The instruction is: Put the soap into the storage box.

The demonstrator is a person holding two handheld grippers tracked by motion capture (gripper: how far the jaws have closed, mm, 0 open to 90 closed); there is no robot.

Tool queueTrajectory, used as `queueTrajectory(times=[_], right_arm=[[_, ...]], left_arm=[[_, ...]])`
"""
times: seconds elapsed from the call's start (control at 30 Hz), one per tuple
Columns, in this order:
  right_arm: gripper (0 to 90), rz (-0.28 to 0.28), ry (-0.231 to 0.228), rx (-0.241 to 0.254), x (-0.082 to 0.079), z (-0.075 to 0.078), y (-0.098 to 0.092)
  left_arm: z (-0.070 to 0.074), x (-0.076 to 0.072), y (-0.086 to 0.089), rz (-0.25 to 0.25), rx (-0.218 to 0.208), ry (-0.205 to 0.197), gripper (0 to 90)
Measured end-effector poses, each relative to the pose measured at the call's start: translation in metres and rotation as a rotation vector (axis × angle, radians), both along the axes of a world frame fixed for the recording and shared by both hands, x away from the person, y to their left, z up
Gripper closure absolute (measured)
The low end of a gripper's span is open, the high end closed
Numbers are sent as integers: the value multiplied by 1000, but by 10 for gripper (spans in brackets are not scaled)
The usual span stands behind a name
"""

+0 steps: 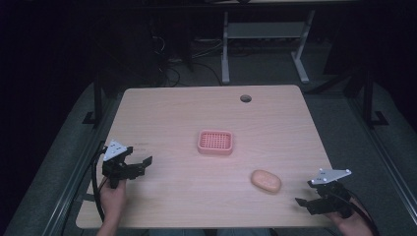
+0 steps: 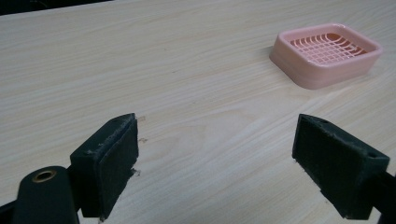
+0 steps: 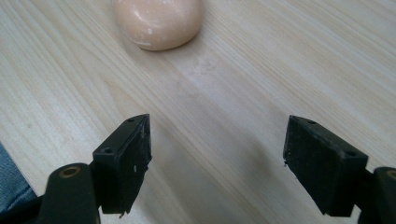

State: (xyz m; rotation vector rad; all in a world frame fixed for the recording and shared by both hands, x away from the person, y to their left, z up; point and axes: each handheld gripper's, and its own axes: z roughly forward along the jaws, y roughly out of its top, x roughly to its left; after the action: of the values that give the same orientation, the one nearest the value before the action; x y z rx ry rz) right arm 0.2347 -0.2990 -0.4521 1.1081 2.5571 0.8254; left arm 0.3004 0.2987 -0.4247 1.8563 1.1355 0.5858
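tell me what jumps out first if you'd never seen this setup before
The pink slotted soap dish stands alone near the middle of the pale wooden table. Nearer the person and to its right lies a peach-coloured soap bar on the bare wood. The left gripper and right gripper flank them at the near corners, both with jaws wide open and holding nothing.

High view: overhead, facing forward-down across whole table. Gripper views: low, close to tabletop, facing inward; soap dish and soap shared with high view.
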Motion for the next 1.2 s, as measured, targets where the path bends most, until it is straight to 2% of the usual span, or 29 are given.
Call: queueTrajectory(times=[0.5, 0.67, 0.83, 1.2], right_arm=[[229, 27, -2, -14, 4, 2, 10], [229, 45, -3, -25, 6, 2, 15], [229, 51, -9, -17, 8, 6, 17], [223, 94, -17, -55, 18, 16, 32]], left_arm=[[0, -1, 1, 2, 10, 0, 142], [1, -4, 4, 11, 5, -11, 142], [1, -6, 5, 17, 8, -3, 142], [1, -5, 4, 14, 11, -4, 142]])
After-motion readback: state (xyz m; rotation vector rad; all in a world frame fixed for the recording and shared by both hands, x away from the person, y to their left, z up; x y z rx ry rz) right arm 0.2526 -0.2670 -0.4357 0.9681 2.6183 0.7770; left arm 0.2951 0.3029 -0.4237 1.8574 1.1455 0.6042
